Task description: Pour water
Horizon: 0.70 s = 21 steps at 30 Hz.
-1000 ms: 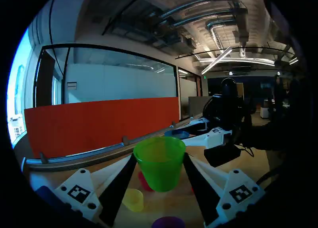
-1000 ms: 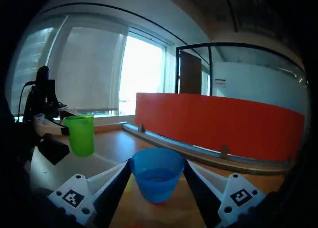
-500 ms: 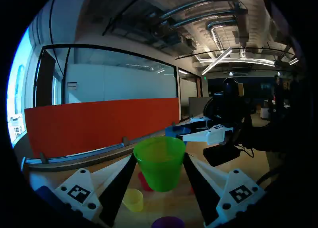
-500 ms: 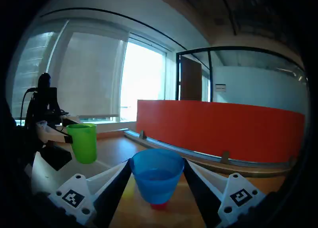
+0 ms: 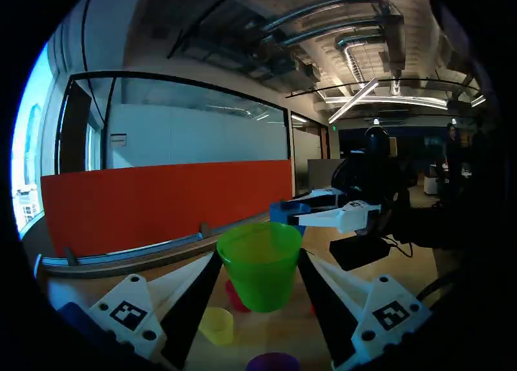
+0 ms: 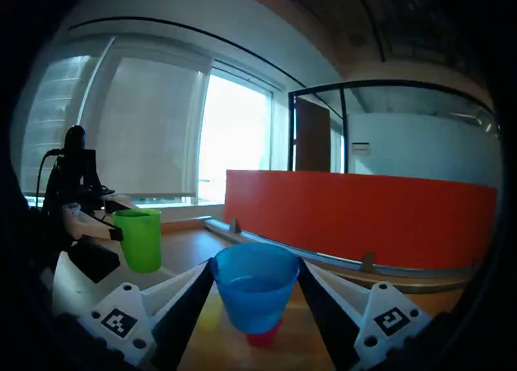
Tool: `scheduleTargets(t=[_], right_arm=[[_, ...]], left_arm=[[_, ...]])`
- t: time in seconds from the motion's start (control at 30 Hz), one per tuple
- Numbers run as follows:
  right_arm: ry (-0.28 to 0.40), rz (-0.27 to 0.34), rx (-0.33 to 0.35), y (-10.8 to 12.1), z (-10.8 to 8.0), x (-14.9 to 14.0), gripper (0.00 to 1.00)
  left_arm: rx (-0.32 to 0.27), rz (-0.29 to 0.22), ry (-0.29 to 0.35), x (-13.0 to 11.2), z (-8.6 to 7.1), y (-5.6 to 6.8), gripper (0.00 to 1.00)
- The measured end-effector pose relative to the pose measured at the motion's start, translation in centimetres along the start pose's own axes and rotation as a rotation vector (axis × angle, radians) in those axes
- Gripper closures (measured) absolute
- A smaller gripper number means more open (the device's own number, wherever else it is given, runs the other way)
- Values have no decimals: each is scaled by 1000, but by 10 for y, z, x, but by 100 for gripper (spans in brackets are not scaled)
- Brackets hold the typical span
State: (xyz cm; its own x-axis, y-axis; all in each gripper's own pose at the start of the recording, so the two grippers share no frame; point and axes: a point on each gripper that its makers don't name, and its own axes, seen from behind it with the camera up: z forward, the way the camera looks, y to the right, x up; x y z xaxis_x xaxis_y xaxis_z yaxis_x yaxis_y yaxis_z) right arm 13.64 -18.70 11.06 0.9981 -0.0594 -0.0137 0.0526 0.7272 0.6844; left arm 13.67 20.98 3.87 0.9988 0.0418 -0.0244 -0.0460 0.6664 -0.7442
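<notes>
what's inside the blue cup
The blue cup holds water, seen through its translucent wall. Its inside bottom is covered by the front wall and the water, so nothing more can be told.

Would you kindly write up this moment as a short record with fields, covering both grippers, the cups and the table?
left gripper: shut on green cup, upright
right gripper: shut on blue cup, upright
blue cup contents: water, partly full
green cup contents: cannot tell
on the table: yellow cup, purple cup, red cup
backdrop: orange partition
pouring: not yet begun
</notes>
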Motion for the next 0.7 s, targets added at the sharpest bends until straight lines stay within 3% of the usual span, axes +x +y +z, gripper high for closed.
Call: scheduleTargets(t=[0.7], right_arm=[[-37,-4,29,-16,-4,0,9]], left_arm=[[11,-17,-2,-5,-6,-2,15]])
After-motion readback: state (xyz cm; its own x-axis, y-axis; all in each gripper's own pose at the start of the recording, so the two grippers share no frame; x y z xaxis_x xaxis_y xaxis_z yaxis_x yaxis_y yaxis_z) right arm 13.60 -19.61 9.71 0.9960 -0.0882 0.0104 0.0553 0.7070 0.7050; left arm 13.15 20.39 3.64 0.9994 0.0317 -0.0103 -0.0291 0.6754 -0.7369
